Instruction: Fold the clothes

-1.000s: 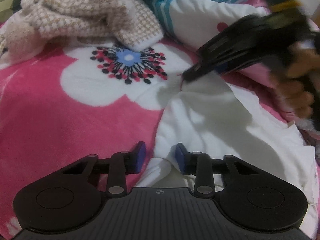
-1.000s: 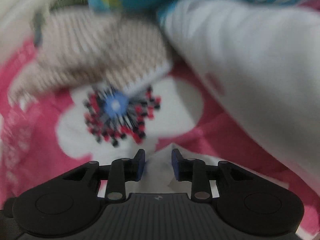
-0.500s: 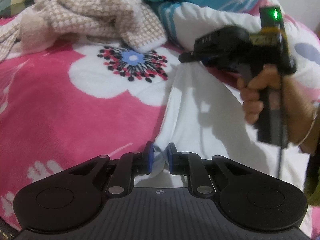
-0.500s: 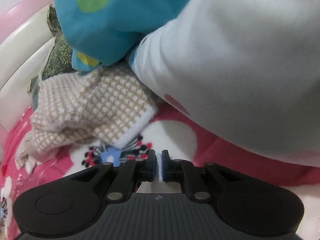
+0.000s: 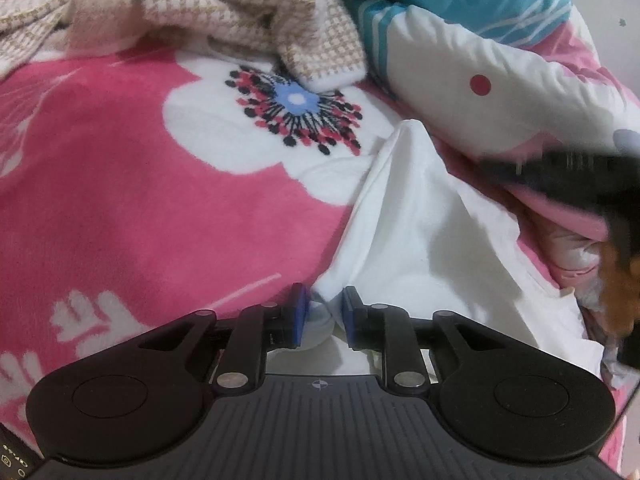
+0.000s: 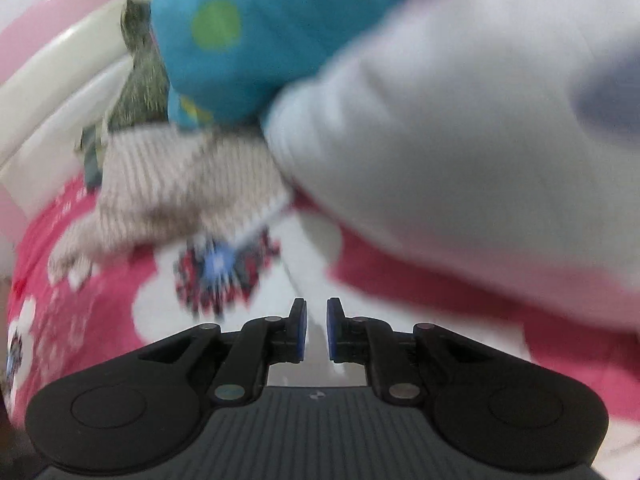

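White garment (image 5: 420,240), one, lies between two opening tongs: left (image 5: 323,314), right (image 6: 316,330).

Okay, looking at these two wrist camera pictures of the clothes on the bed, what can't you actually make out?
- Left wrist view: the right gripper is motion-blurred and cut off by the right edge, so its fingertips are unclear.
- Left wrist view: the left gripper body hides the near edge of the white garment.
- Right wrist view: blur smears the beige checked garment; whether cloth sits between the right gripper's opening jaws is unclear.
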